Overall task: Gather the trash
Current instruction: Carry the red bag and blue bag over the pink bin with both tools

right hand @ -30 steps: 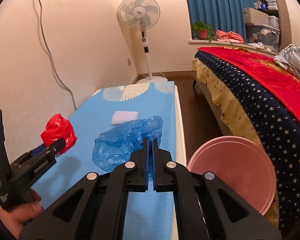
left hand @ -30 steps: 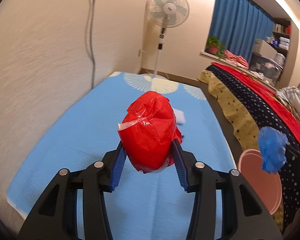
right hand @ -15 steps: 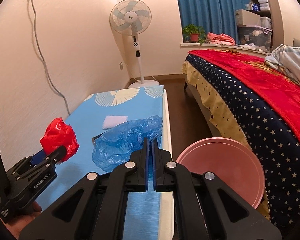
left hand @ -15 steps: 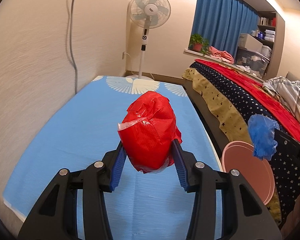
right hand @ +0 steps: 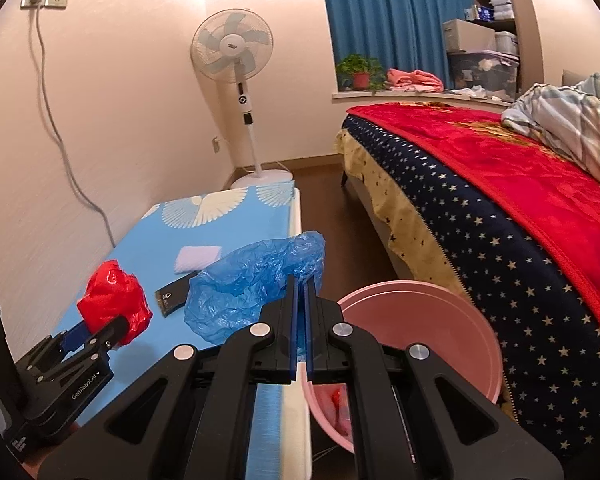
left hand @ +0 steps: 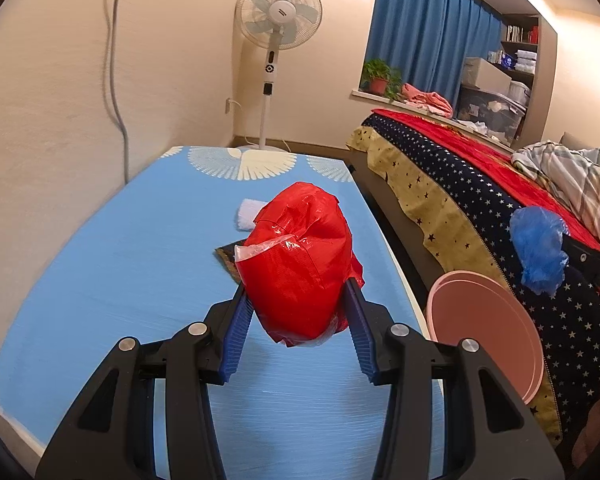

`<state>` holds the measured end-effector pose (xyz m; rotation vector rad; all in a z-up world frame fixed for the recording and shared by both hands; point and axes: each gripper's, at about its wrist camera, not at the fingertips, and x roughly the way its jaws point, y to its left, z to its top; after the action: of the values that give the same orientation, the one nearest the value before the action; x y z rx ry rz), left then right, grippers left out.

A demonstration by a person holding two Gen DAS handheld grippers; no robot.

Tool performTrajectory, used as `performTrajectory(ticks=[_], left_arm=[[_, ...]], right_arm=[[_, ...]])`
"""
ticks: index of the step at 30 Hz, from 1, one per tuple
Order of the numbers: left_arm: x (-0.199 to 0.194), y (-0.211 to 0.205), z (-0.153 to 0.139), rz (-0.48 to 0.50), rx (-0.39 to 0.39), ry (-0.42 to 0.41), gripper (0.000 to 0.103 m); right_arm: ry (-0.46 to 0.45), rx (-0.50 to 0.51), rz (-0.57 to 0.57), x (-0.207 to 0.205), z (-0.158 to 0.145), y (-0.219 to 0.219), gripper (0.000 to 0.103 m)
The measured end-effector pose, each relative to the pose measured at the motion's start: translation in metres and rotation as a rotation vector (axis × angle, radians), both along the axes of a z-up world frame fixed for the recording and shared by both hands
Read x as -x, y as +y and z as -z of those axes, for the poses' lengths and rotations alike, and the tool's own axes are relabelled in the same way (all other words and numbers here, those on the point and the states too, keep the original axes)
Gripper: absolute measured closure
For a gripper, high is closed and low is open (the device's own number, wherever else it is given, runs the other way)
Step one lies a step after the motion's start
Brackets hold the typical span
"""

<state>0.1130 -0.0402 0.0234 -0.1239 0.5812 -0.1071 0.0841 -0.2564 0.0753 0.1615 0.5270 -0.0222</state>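
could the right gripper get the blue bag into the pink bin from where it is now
Probably yes. The right gripper is shut on the blue bag, and the pink bin sits open-topped just below and to its right, beside the blue mat. Nothing shows between them.

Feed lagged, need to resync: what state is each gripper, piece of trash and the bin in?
Left gripper: shut on red bag.
Red bag: crumpled, held off the table.
Right gripper: shut on blue bag.
Blue bag: crumpled, held aloft.
Pink bin: open, some trash inside.
White pad: lying flat on table.
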Motion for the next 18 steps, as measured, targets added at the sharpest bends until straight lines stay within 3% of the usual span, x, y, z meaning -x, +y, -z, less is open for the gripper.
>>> performTrajectory(ticks=[18], left_arm=[[-0.008,-0.033,0.006,0.072,0.002,0.000,0.058]], right_arm=[[-0.010,0.011,0.096,0.004,-0.004,-0.034,0.100]])
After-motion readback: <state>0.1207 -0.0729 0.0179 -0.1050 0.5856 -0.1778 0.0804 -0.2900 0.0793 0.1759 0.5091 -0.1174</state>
